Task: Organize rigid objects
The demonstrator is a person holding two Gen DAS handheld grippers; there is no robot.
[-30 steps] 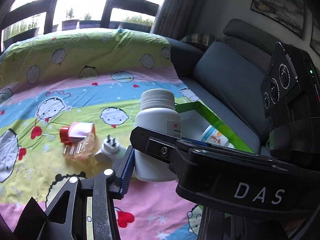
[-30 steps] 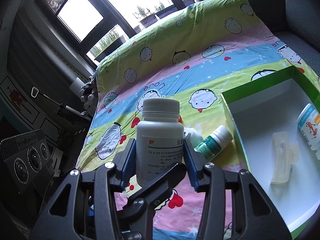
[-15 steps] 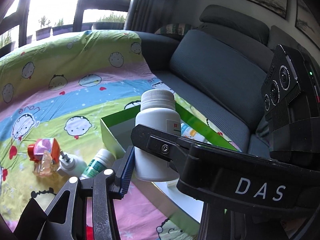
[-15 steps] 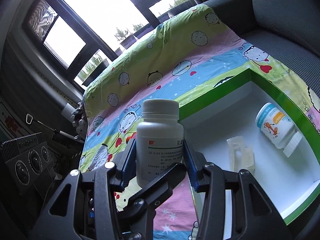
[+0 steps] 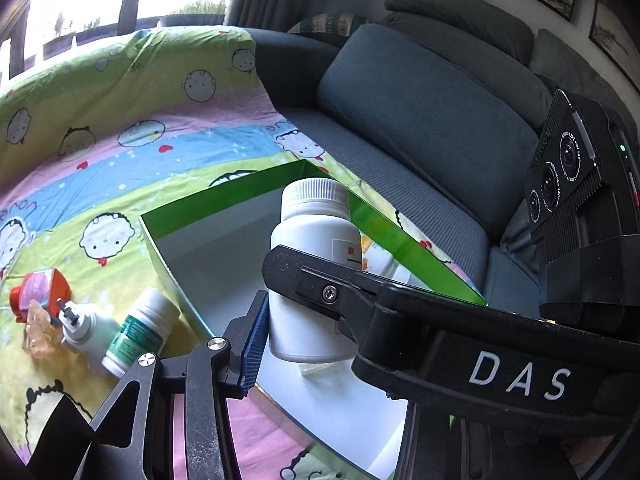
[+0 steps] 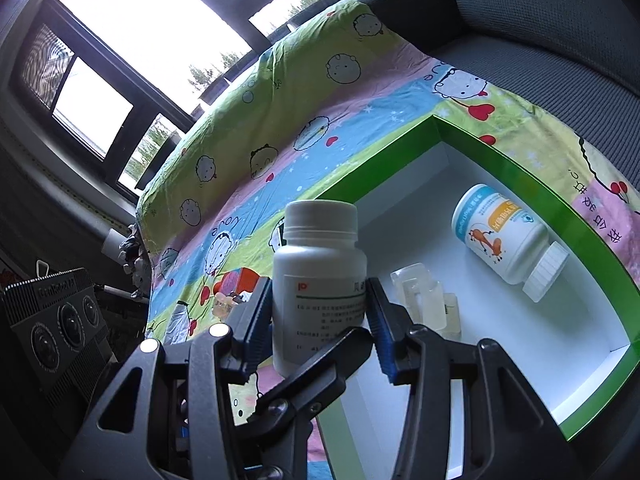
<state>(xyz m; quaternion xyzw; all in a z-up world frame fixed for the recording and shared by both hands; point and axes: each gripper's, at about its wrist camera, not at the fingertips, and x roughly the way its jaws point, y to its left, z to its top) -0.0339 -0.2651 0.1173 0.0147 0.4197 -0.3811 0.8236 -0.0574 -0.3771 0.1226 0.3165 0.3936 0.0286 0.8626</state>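
Observation:
A white screw-cap bottle [image 5: 314,236] [image 6: 320,272] is held upright by both grippers at once, crosswise. My right gripper [image 6: 320,320] has its blue pads [image 6: 258,320] pressed on the bottle's two sides. My left gripper [image 5: 308,332] is shut on it too: one blue pad [image 5: 254,340] touches the bottle's left side, and the other finger is hidden behind the right gripper's black frame [image 5: 500,372]. The bottle hangs over the near left part of a green box [image 5: 240,192] [image 6: 380,156] with a white inside.
In the box lie a white bottle with an orange-and-blue label [image 6: 504,240] and a clear plastic piece [image 6: 420,300]. Left of the box, on the cartoon blanket [image 5: 120,152], lie a green-label bottle [image 5: 140,332], a white plug [image 5: 84,328] and a red item [image 5: 40,292]. A grey sofa [image 5: 420,120] stands behind.
Both grippers carried the white bottle rightwards from above the blanket to above the green box. The loose items on the blanket have slid to the left of the views.

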